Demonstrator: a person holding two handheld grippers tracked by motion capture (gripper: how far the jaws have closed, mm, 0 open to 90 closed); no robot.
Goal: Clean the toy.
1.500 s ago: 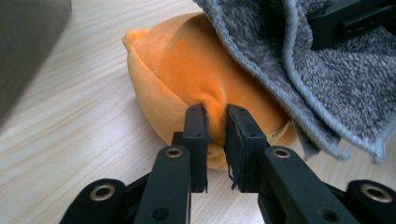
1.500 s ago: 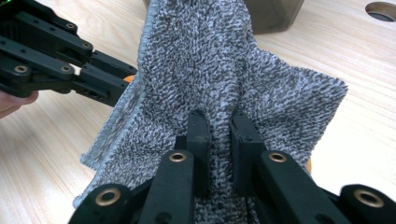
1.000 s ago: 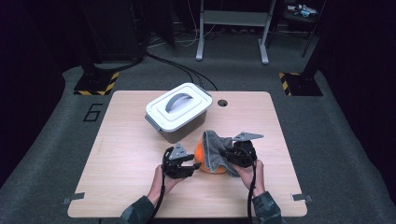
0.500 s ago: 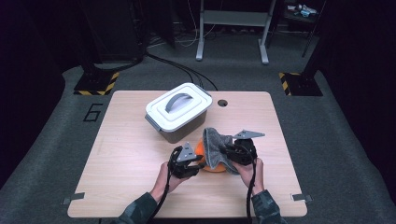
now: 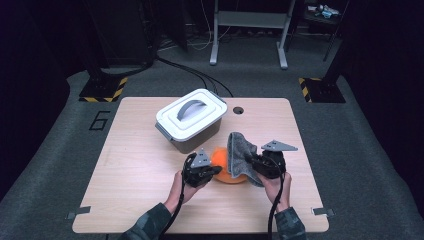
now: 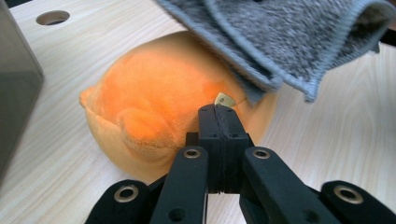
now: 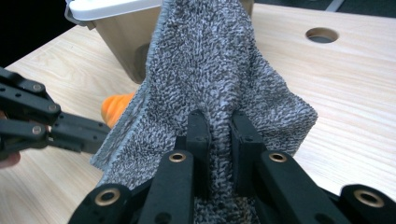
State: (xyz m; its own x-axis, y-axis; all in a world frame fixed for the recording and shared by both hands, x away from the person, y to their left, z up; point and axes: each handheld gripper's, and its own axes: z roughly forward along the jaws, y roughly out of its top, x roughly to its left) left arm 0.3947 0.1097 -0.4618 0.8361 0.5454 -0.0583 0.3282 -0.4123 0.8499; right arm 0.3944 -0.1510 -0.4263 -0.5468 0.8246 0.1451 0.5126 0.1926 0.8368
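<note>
While the right gripper [image 5: 252, 162] holds a grey towel [image 5: 240, 157] up over the table [image 5: 130, 165], its jaws are clamped on a bunched fold of the cloth, as the right gripper view shows: the two black jaws stand close with the grey pile squeezed between them [image 7: 219, 135]. Seen from the high view, the towel hangs just past the table's centre toward 4 o'clock, draped over the right-hand part of an orange plush toy [image 5: 222, 167] that lies on the wood there. At 9 o'clock of the toy sits the left gripper [image 5: 215, 171], its tips against the plush. Its jaws have just been closing, and in the left gripper view they now stand pressed together [image 6: 219, 112], nipping a small pale tag [image 6: 225, 99] that sticks out of the toy's orange surface [image 6: 154, 98]; the towel's hemmed edge [image 6: 280, 42] overhangs the toy at 1 o'clock of that view. A grey storage box with a white lid [image 5: 190, 120] and a grey handle stands at 11 o'clock of the toy, near it but apart. A round cable hole [image 5: 238, 110] lies in the tabletop toward 12 o'clock, just beside the box's right corner. Both hands grip the gripper bodies from the table's near edge at 6 o'clock.
</note>
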